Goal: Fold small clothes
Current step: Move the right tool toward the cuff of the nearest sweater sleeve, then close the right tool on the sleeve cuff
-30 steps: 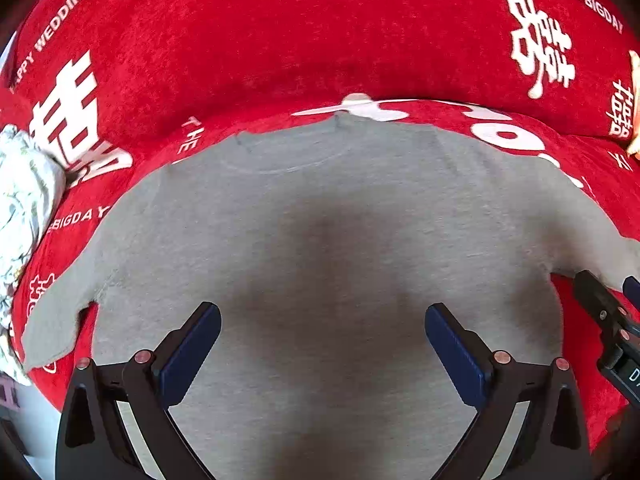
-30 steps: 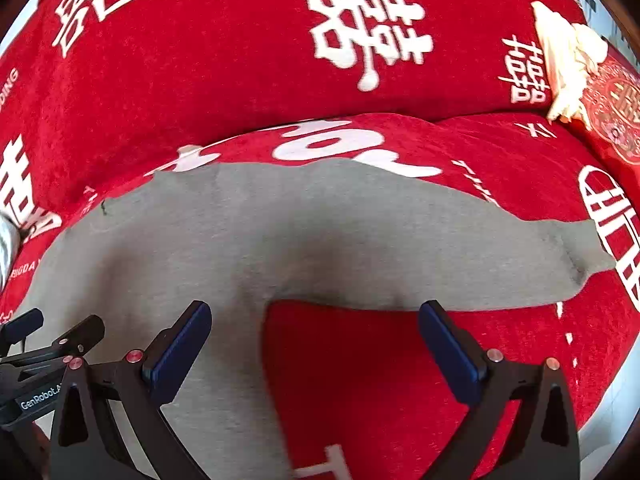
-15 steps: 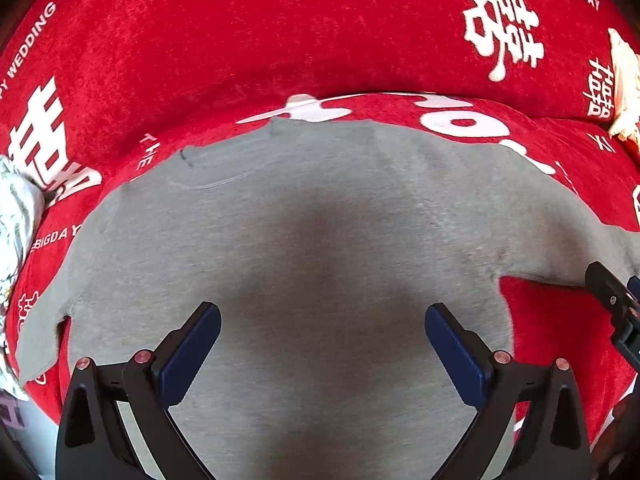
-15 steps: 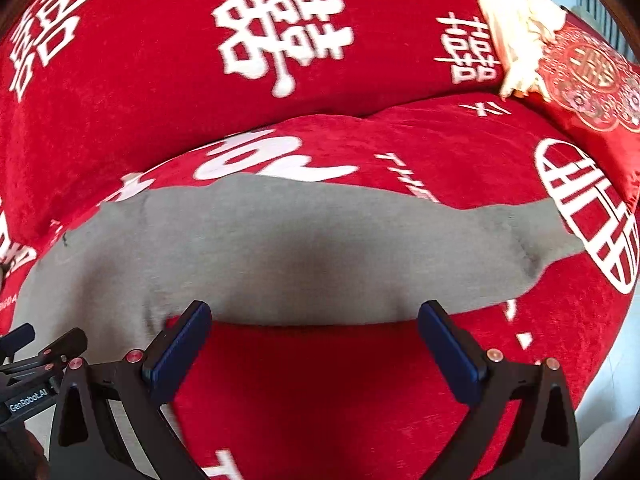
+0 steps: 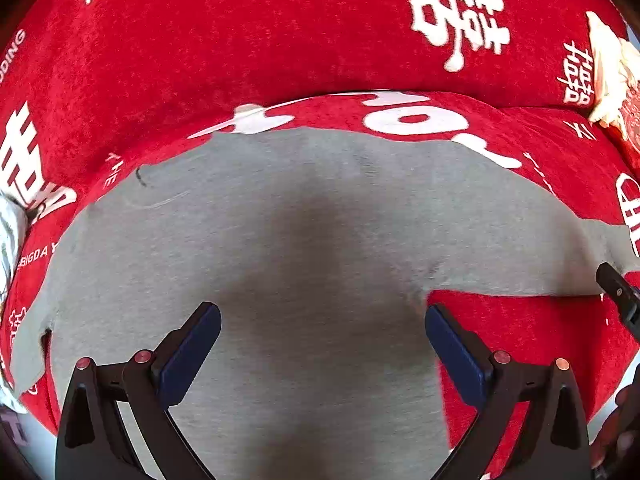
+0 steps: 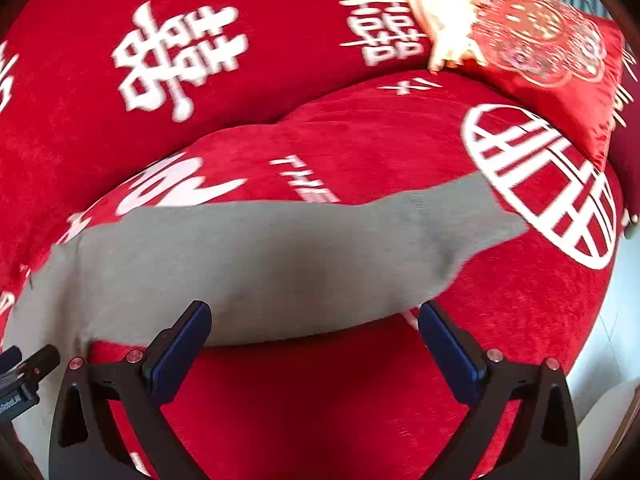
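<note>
A grey long-sleeved top (image 5: 304, 240) lies spread flat on a red sofa seat, collar toward the backrest, both sleeves out to the sides. My left gripper (image 5: 322, 344) is open and empty over the lower right of its body, near the right armpit. My right gripper (image 6: 314, 340) is open and empty just above the lower edge of the right sleeve (image 6: 280, 264), whose cuff (image 6: 492, 216) points right. The right gripper's tip shows at the left wrist view's right edge (image 5: 618, 296).
The red sofa cover (image 5: 280, 40) has white lettering, and the backrest rises behind the top. A red embroidered cushion (image 6: 548, 40) with cream fringe sits at the far right. A pale patterned cloth (image 5: 8, 236) lies at the left edge. The seat's edge and floor (image 6: 612, 320) are at right.
Both grippers have shifted right along the top. The right one has moved from the armpit out over the sleeve toward the cuff. Both stayed open.
</note>
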The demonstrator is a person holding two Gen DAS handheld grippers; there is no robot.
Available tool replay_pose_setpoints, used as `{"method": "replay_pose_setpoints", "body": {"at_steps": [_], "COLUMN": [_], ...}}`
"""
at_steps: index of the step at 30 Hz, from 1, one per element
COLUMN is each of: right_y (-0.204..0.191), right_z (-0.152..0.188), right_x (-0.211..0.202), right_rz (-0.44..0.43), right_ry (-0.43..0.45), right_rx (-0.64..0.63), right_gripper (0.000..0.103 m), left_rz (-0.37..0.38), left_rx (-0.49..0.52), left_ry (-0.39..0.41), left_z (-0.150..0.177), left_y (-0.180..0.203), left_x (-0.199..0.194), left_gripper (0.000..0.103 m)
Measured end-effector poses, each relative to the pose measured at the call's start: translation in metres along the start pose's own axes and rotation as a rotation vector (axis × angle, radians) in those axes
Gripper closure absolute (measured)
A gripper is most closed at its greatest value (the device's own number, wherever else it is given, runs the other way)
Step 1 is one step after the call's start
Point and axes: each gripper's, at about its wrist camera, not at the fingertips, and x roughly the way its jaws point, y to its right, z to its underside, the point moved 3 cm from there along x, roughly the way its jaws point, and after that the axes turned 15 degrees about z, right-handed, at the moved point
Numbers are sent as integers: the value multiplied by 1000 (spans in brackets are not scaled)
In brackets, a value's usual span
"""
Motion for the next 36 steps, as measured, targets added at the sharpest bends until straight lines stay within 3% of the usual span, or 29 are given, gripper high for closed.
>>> {"method": "replay_pose_setpoints", "body": {"at_steps": [7, 11, 13, 15, 17, 19, 21, 27, 30, 36], "right_y": [48, 71, 77, 82, 83, 85, 90, 109, 104, 98], "right_z": [-9, -16, -20, -25, -34, -41, -42, -43, -43, -44], "right_x": [24, 47, 58, 69, 70, 83, 93, 65, 56, 37], "right_rz": [43, 2, -39, -78, -90, -111, -120, -122, -84, -110], "right_ry": [-31, -59, -73, -81, -41, -85, -123, -7, 8, 20], "right_rx": [103, 187, 221, 263, 270, 272, 288, 345, 313, 320], "right_gripper": [0, 2, 15, 19, 31, 93, 96, 96, 96, 96], "left_rz": [10, 4, 0, 1, 1, -2, -4, -31, -26, -20], "left_rx": [46, 65, 62, 48, 32, 16, -7, -89, -153, -216], "left_ry": [-15, -20, -20, -18, -19, -18, -18, -16, -22, -14], "left_z": [-1, 1, 3, 4, 6, 9, 12, 24, 34, 58], "left_y": [24, 28, 26, 22, 16, 7, -5, -48, -72, -110], "left_x": [6, 8, 8, 8, 7, 6, 4, 2, 2, -8], "left_gripper": [1, 1, 1, 1, 1, 1, 1, 1, 1, 1]}}
